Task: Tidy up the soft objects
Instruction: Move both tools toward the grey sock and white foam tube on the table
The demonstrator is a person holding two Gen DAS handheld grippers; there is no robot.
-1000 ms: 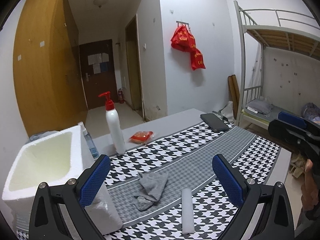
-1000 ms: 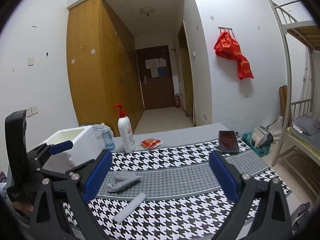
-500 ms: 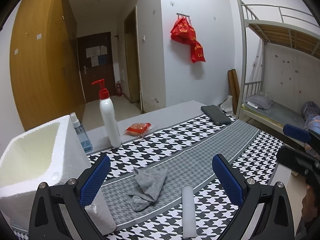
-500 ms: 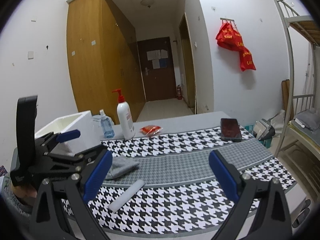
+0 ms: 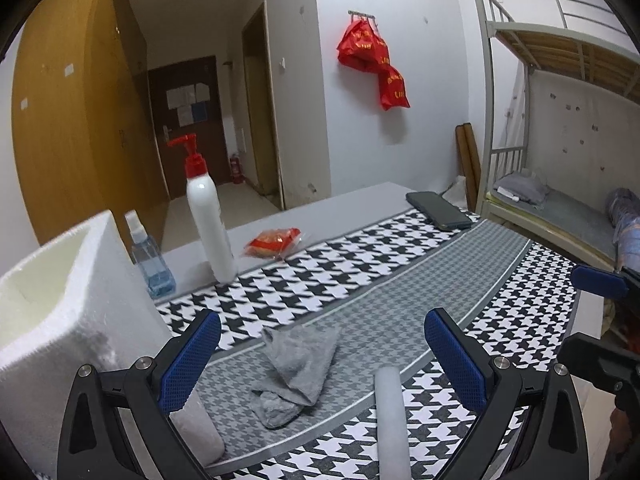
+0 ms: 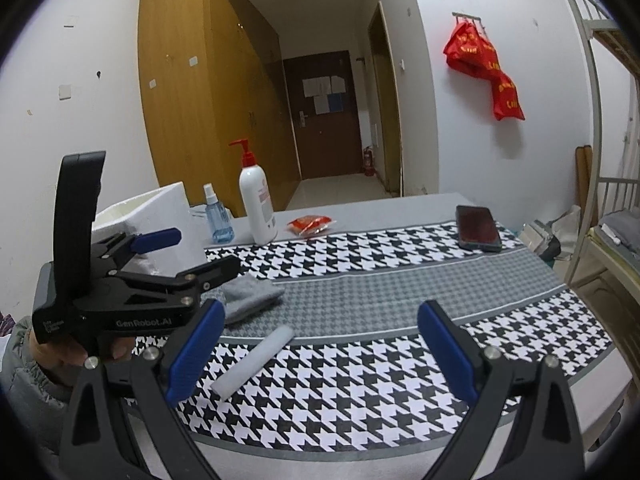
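A crumpled grey cloth (image 5: 298, 362) (image 6: 250, 300) lies on the houndstooth table runner (image 5: 360, 280). A white foam roll (image 5: 392, 420) (image 6: 254, 362) lies just in front of it, nearer the table's front edge. My left gripper (image 5: 322, 360) is open and hovers above the cloth, which shows between its blue pads. In the right wrist view the left gripper (image 6: 192, 254) sits left of the cloth, held by a hand. My right gripper (image 6: 322, 354) is open and empty, back from the roll. At the far right of the left wrist view, the right gripper (image 5: 592, 320) shows partly.
A white foam box (image 5: 60, 300) (image 6: 152, 216) stands open at the table's left end. Behind the runner are a spray bottle (image 5: 150, 256), a red-capped pump bottle (image 5: 208, 220), a red packet (image 5: 274, 242) and a dark phone (image 5: 438, 210). A bunk bed (image 5: 560, 120) stands right.
Both grippers have come closer to the table. The left one has moved in over the grey cloth beside the foam box. Cloth and roll have not moved.
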